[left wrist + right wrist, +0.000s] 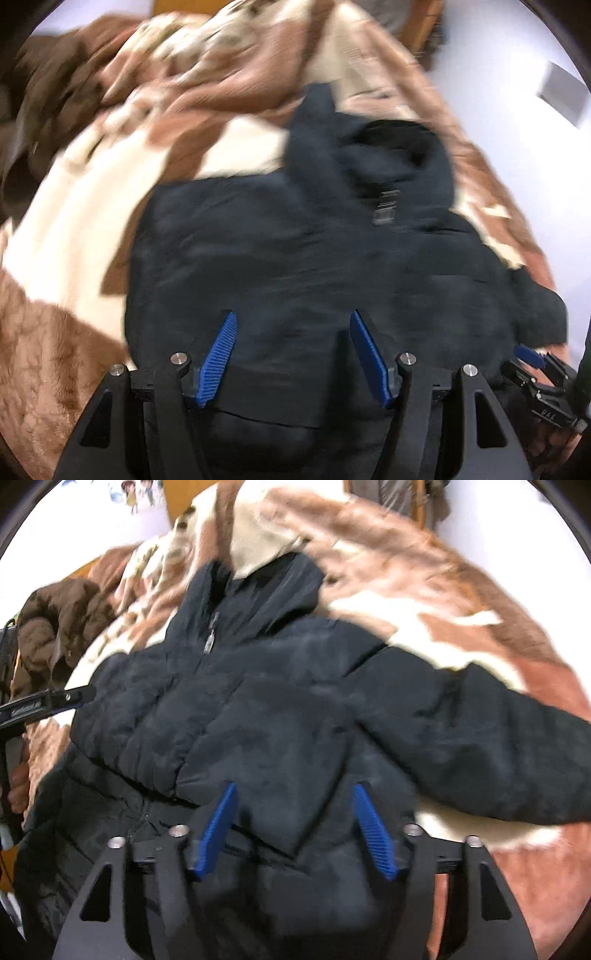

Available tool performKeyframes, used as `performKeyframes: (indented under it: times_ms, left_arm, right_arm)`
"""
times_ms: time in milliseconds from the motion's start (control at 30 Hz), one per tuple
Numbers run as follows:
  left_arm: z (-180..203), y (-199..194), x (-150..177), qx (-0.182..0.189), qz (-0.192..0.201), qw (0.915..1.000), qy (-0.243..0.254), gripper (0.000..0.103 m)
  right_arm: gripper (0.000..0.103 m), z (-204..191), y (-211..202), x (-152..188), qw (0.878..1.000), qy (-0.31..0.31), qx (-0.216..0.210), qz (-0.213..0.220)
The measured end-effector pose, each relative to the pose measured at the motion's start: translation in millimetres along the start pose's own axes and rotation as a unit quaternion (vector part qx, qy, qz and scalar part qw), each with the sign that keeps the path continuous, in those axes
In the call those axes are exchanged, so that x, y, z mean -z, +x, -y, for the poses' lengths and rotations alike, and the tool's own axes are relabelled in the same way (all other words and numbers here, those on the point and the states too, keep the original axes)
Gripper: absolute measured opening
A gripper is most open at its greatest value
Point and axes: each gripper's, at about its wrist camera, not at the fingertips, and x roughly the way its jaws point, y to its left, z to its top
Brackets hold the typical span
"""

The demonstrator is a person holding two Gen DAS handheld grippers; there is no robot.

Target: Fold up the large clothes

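Observation:
A dark navy puffer jacket (295, 251) lies on a brown and cream blanket (74, 229), hood (402, 155) at the far end. In the right wrist view the jacket (258, 709) lies front up with its zipper (208, 642) closed; one sleeve (480, 738) stretches right, the other is folded across the chest. My left gripper (291, 317) is open and empty above the jacket's lower part. My right gripper (293, 790) is open and empty above the jacket's body. The right gripper also shows at the left wrist view's lower right edge (532, 354), and the left gripper at the right wrist view's left edge (48, 701).
A brown jacket (55, 627) lies heaped at the blanket's far left, also in the left wrist view (48, 92). The blanket (424, 590) covers the bed around the navy jacket. White walls (517, 74) and wooden furniture (417, 498) stand beyond.

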Motion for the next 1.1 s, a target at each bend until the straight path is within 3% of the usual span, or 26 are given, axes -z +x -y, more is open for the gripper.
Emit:
performKeyframes:
  times_ms: [67, 167, 267, 333, 467, 533, 633, 800, 1000, 1100]
  left_arm:
    - [-18.2, 13.6, 6.6, 0.002, -0.012, 0.9997, -0.02, 0.065]
    - [-14.7, 11.9, 12.5, 0.006, -0.004, 1.0, -0.002, 0.065]
    - [-8.1, -1.9, 9.7, 0.022, 0.002, 0.9997, 0.009, 0.065]
    - [-6.5, -12.5, -3.3, 0.029, 0.027, 0.999, 0.019, 0.066]
    - [-8.6, -6.6, -41.4, -0.021, 0.069, 0.9964, 0.045, 0.066]
    - [-22.7, 18.1, -57.4, -0.053, 0.053, 0.9967, 0.03, 0.066]
    - [-45.4, 50.4, -60.5, -0.059, 0.027, 0.9979, -0.006, 0.066]
    - [-38.9, 69.9, -41.1, -0.083, 0.037, 0.9954, 0.028, 0.067]
    - [-35.6, 57.1, -47.3, -0.091, 0.033, 0.9948, 0.033, 0.066]
    - [-27.5, 23.4, -41.7, -0.061, 0.052, 0.9964, 0.028, 0.065]
  right_arm:
    - [0.06, -0.9, 25.6, -7.9, 0.999, -0.021, 0.026, -0.014]
    - [0.06, 8.4, 39.0, -24.7, 0.999, -0.017, 0.044, -0.01]
    - [0.06, 13.7, 33.0, -38.9, 0.998, -0.013, 0.057, 0.0]
    - [0.06, 15.6, 15.5, -40.7, 0.998, -0.007, 0.059, 0.024]
    - [0.06, 13.0, -7.1, -47.9, 0.996, 0.0, 0.05, 0.07]
    - [0.06, 7.1, 1.8, -58.1, 0.997, -0.01, 0.046, 0.065]
    - [0.06, 5.2, 38.7, -69.4, 0.998, -0.016, 0.043, 0.03]
    - [0.06, 11.5, 79.2, -67.3, 0.999, -0.012, 0.032, 0.0]
    - [0.06, 12.9, 73.4, -69.4, 0.999, -0.01, 0.034, -0.008]
    - [0.06, 9.2, 46.5, -68.8, 0.999, -0.013, 0.046, 0.012]
